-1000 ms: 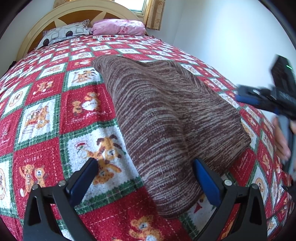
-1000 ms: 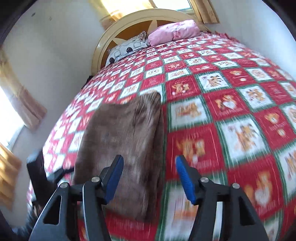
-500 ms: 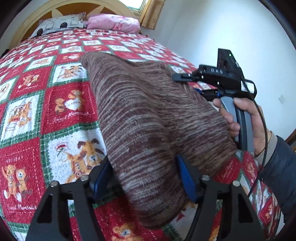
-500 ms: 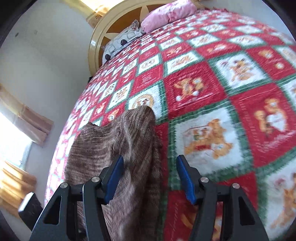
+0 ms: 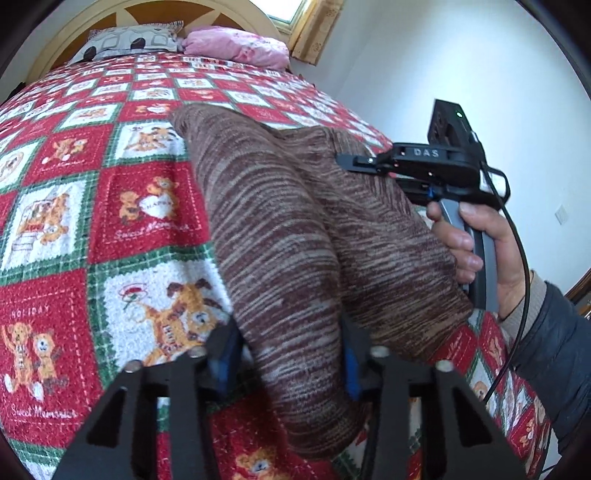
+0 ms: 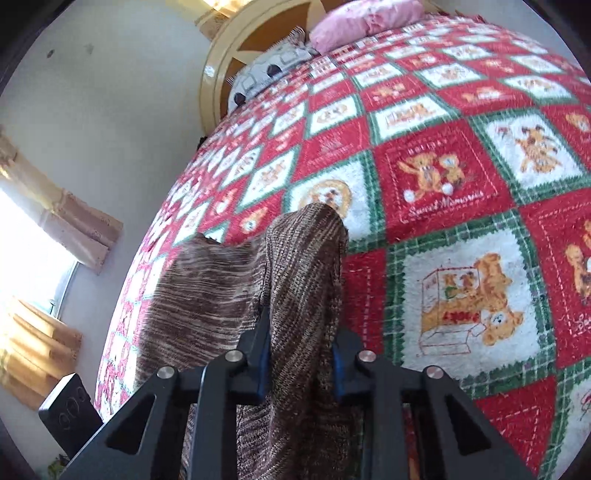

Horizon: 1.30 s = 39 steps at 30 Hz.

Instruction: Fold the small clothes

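A brown striped knit garment (image 5: 295,236) lies on the red, white and green teddy-bear quilt (image 5: 110,206). My left gripper (image 5: 288,358) is shut on the garment's near edge, with cloth bunched between its blue pads. My right gripper (image 6: 299,354) is shut on the garment (image 6: 295,280) at its other side. The right gripper also shows in the left wrist view (image 5: 424,166), held by a hand at the garment's right edge, its fingertips hidden by the cloth.
A pink pillow (image 5: 236,48) and a patterned grey pillow (image 5: 133,40) lie by the wooden headboard (image 5: 155,14). A white wall (image 5: 443,55) stands to the right of the bed. Curtained windows (image 6: 40,236) are on the other side.
Both grippers have moved onto the garment and closed on it. The right gripper came in from the side to the garment's right edge. The cloth now bunches up between both pairs of fingers.
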### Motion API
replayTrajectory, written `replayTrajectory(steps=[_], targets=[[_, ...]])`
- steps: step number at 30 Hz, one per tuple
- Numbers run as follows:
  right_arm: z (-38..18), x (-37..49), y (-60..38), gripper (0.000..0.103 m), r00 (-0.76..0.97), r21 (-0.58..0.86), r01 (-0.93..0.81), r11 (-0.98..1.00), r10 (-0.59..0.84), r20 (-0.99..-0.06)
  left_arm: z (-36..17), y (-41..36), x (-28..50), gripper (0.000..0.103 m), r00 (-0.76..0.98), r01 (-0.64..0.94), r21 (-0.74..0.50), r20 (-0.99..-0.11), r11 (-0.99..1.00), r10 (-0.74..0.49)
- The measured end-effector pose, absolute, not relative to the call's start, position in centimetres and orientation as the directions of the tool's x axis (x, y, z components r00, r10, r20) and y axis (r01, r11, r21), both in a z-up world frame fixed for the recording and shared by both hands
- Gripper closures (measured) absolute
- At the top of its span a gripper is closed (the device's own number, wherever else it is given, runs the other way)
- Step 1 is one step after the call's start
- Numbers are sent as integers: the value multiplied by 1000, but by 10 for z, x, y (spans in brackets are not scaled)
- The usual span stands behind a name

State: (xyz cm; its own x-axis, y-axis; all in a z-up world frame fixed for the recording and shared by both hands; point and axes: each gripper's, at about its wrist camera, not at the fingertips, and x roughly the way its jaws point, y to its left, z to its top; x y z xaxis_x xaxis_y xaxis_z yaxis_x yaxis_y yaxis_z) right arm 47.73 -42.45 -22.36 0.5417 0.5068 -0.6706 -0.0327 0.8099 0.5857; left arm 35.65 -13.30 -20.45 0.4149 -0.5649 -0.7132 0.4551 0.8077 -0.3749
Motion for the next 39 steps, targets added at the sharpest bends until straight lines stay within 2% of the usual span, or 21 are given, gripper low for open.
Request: replayTrajectory(steps=[3, 7, 10, 16, 29, 39], targets=[[-209, 469, -420, 79, 574, 589, -53, 806, 508, -643, -200, -130, 354, 75, 428, 455, -372, -705, 809, -566], [-183, 460, -409, 79, 604, 581, -81, 810, 503, -618, -193, -123, 349, 80, 427, 441, -405, -690, 801, -584], [-166, 451, -401, 79, 622, 584, -96, 806, 506, -597, -185, -113, 344, 81, 415, 426, -456, -669, 781, -617], [-141, 438, -373, 80, 623, 597, -133, 791, 535, -571, -157, -80, 320, 82, 468, 424, -434, -647, 795, -603], [-99, 404, -249, 80, 570, 648, -310, 696, 681, -459, -115, 22, 255, 82, 596, 332, -380, -625, 863, -504], [-94, 392, -145, 80, 474, 684, -393, 614, 773, -422, -106, 102, 204, 82, 675, 220, -357, -616, 908, -406]])
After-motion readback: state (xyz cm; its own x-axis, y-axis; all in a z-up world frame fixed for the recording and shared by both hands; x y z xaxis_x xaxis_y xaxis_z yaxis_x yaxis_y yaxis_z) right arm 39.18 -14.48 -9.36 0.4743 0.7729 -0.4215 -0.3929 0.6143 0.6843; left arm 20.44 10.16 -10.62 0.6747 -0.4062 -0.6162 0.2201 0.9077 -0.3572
